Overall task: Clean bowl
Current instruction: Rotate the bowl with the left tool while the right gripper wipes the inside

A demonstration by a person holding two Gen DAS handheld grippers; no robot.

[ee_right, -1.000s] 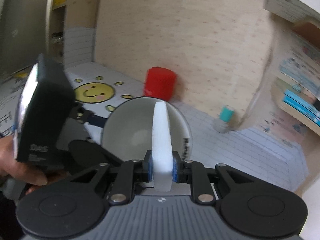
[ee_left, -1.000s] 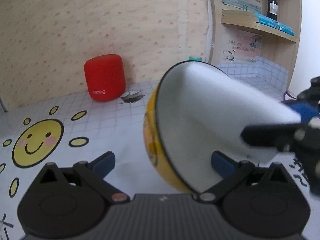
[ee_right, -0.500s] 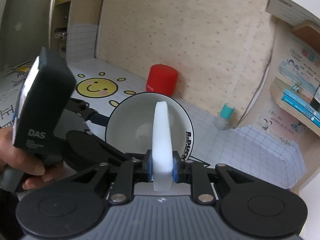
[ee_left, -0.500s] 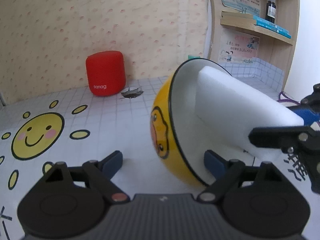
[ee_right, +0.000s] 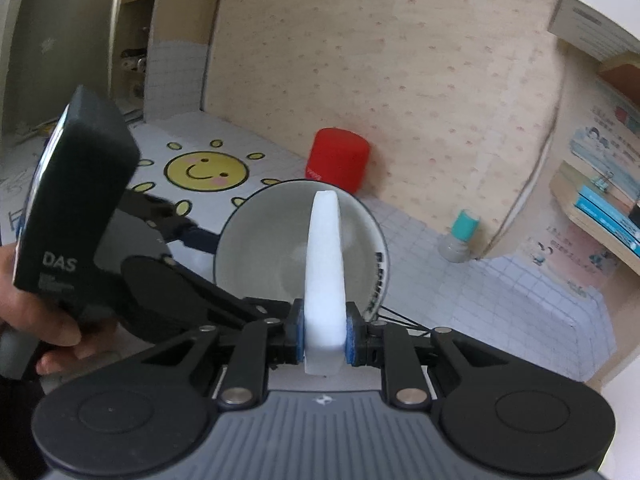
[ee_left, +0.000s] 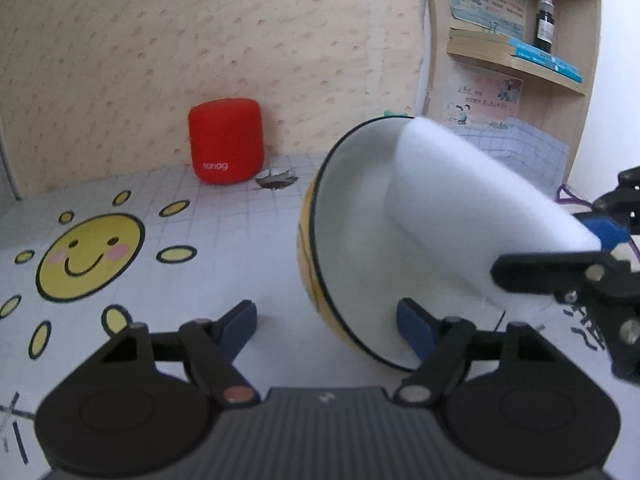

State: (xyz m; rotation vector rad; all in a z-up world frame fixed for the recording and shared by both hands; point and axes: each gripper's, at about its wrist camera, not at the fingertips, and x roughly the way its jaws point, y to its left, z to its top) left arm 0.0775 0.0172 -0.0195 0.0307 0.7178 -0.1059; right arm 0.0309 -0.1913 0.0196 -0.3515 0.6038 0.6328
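A yellow bowl (ee_left: 352, 240) with a white inside and a dark rim is tipped on its side, its mouth turned toward my right gripper. My left gripper (ee_left: 328, 320) stands with its fingers wide apart; the right finger (ee_left: 416, 326) is inside the rim and the left one stands clear of the outer wall. My right gripper (ee_right: 323, 338) is shut on a white sponge (ee_right: 325, 264) that reaches into the bowl (ee_right: 276, 240). The sponge also shows in the left wrist view (ee_left: 472, 208).
A red cylindrical speaker (ee_left: 226, 140) stands by the back wall. A sun sticker (ee_left: 90, 256) lies on the tiled tabletop at the left. A small teal-capped bottle (ee_right: 460, 236) stands near the wooden shelf (ee_left: 516, 60) on the right.
The bowl has tilted a little more upright in the left wrist view, and the sponge has shifted up inside it. Both grippers keep their states.
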